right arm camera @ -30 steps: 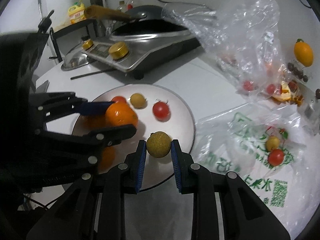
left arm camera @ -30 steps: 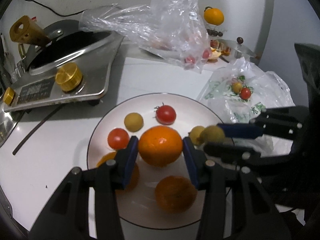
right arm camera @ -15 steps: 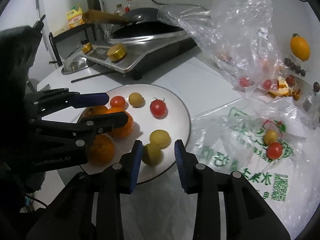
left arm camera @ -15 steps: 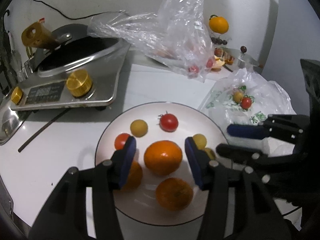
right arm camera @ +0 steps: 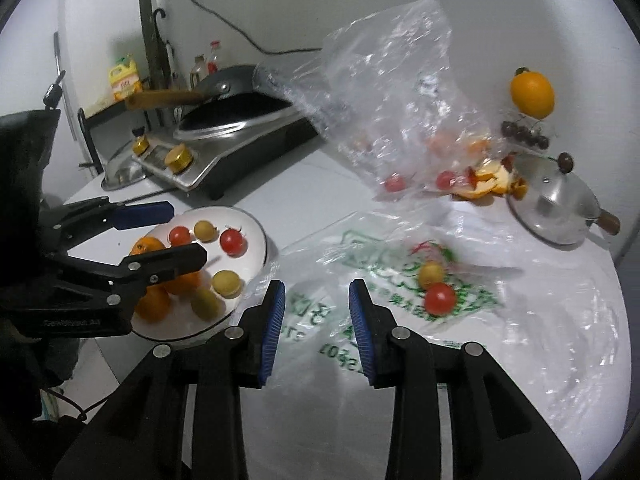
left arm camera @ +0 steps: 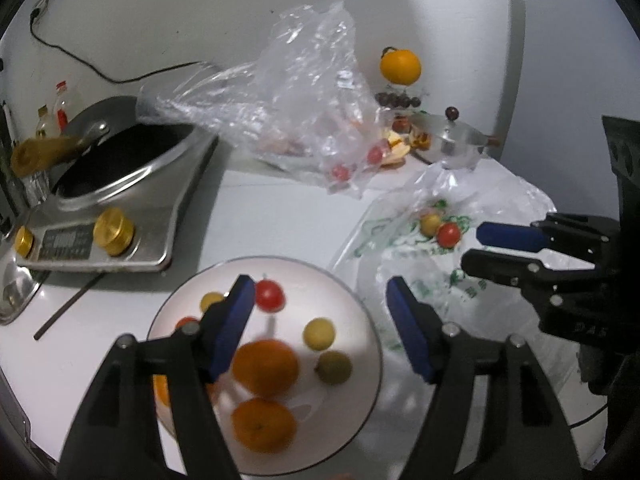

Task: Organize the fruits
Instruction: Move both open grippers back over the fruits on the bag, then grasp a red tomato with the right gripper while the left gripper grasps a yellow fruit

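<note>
One yellow bottle (right arm camera: pixel 125 80) shows only from the right wrist

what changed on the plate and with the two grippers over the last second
The left gripper let go of the orange, now on the plate; its jaws are opening, empty. The right gripper released the yellow-green fruit there and swung over the printed bag. Other fruit stayed.

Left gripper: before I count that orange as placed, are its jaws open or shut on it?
Open and opening: the left gripper grips nothing; the orange lies on the plate.
</note>
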Demonstrator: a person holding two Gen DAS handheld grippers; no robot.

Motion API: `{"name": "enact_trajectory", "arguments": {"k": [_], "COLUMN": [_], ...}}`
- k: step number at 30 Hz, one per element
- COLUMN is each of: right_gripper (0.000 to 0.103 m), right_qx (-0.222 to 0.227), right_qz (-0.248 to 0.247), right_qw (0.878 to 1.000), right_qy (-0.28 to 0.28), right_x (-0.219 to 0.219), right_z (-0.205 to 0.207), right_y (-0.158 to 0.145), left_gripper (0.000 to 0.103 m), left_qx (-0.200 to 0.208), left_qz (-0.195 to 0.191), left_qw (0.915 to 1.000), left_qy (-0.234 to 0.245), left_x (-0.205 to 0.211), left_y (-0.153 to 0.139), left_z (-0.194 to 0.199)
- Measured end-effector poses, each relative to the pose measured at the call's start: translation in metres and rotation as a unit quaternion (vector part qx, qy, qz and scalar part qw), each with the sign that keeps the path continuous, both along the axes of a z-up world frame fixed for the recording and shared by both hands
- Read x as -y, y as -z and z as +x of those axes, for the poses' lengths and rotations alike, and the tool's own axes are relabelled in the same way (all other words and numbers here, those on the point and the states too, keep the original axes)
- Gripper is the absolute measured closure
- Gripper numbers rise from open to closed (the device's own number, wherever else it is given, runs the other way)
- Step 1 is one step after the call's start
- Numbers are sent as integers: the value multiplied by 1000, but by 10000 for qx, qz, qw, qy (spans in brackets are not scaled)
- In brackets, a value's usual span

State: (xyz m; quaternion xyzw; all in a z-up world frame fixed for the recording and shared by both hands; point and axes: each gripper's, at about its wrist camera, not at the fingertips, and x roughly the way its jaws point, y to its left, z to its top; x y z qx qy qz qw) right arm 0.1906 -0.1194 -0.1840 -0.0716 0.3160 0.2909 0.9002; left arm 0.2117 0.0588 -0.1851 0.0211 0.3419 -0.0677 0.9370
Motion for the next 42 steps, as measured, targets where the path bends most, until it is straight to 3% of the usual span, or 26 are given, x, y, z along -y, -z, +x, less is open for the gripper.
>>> {"name": "enact_trajectory", "arguments": {"k": [12, 33, 42], "right_gripper": [68, 67, 71], "right_qx": [-153, -756, -647], "right_qz": [-175, -474, -380], "right_qw": [9982, 9948, 9962], "right_qy": [558, 492, 432], "right_x": [46, 44, 55], "right_z": [35, 91, 85], "right_y": [18, 52, 45], "left_gripper": [33, 33, 33], "left_qx": [-62, -303, -375], "left_qz": [87, 7, 151], "left_qw": [9994, 9980, 9971], "left_qy": [315, 555, 643], "left_x": [47, 80, 96], "left_y": [0, 20, 22], "left_z": [24, 62, 69]}}
